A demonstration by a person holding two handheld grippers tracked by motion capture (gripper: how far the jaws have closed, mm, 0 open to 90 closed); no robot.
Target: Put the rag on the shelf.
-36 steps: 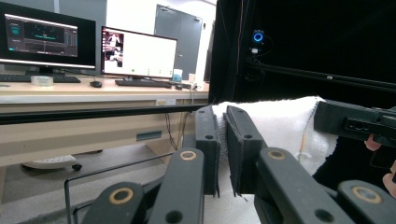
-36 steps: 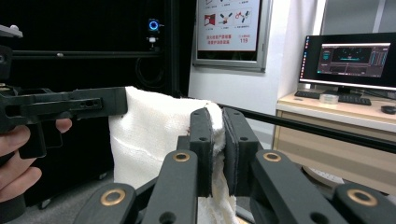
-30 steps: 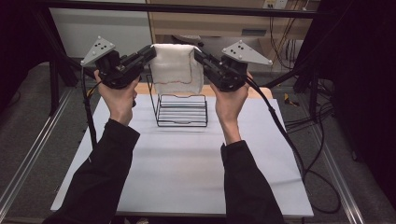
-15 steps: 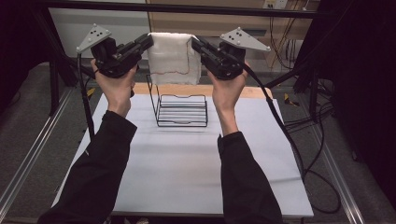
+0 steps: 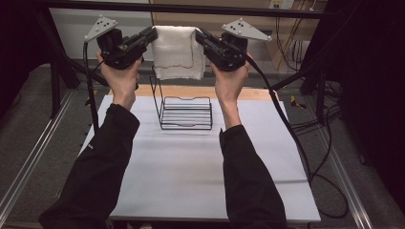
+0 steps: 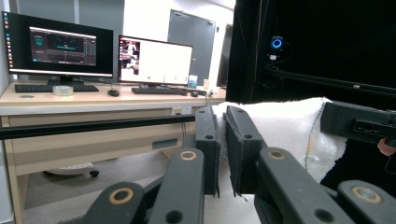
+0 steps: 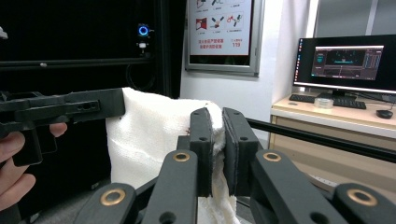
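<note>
A white towel (image 5: 177, 52) hangs folded between my two grippers, held high above the back of the table. My left gripper (image 5: 152, 34) is shut on the towel's upper left corner, and the cloth (image 6: 285, 126) is pinched between its jaws. My right gripper (image 5: 200, 35) is shut on the upper right corner, with the cloth (image 7: 149, 135) pressed between its jaws. Below the towel a black wire rack (image 5: 185, 112) stands on the white table (image 5: 191, 176), its upright back frame rising toward the towel's lower edge.
A wooden strip (image 5: 248, 93) runs along the table's far edge. A black frame bar (image 5: 191, 8) crosses just above the towel. Cables (image 5: 305, 143) trail off the right side. Beyond the table stand desks with monitors (image 6: 154, 60).
Both hands have lifted the towel higher and a little farther back above the rack. The grips on its corners have not changed.
</note>
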